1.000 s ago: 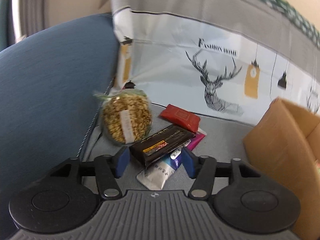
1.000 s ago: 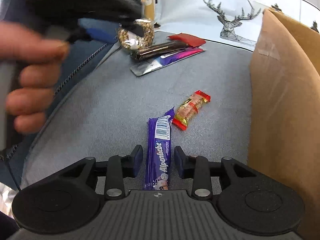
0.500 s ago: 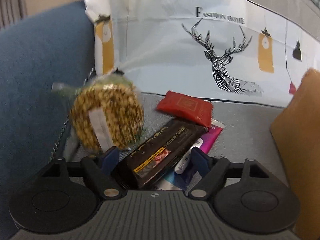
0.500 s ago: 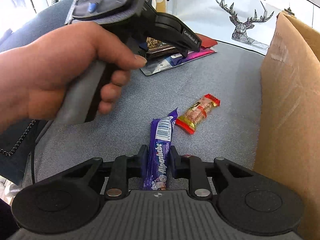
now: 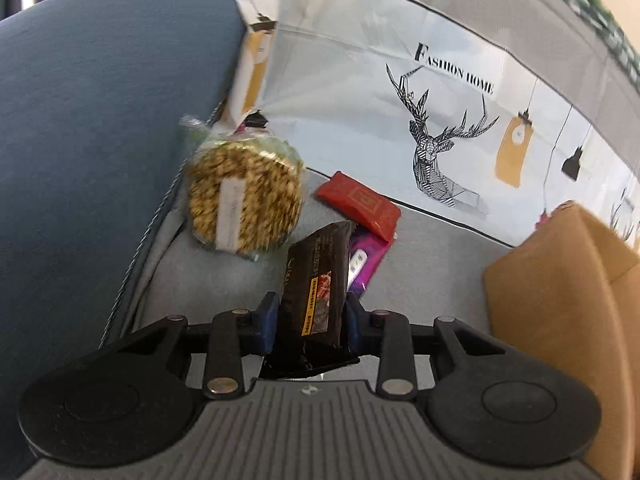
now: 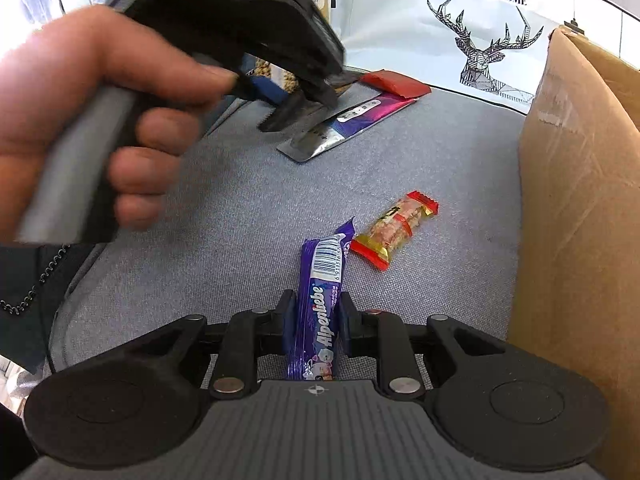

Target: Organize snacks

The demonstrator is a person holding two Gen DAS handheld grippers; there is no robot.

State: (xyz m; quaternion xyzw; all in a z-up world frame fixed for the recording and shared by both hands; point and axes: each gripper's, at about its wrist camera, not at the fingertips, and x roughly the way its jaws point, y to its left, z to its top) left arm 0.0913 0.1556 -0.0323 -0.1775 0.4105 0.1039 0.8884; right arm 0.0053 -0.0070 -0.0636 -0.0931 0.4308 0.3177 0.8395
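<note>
Both shots are pretty bright, soft daylight, no harsh shadows on the grey cushion [image 6: 248, 200]. In the right wrist view the top left corner is blown out white, so light seems to come from over there. The hand [image 6: 92, 120] and the left gripper [image 6: 296, 108] it holds are smeared with motion blur, while the purple candy stick [image 6: 320, 304] up close stays sharp enough to read. The left wrist view is softer overall: the round nut snack [image 5: 244, 196] is streaky and the cardboard box [image 5: 560, 300] edge is fuzzy. Heavy fisheye bending at the edges, so the deer print bag [image 5: 440, 120] curves a lot. Corners go dark.
</note>
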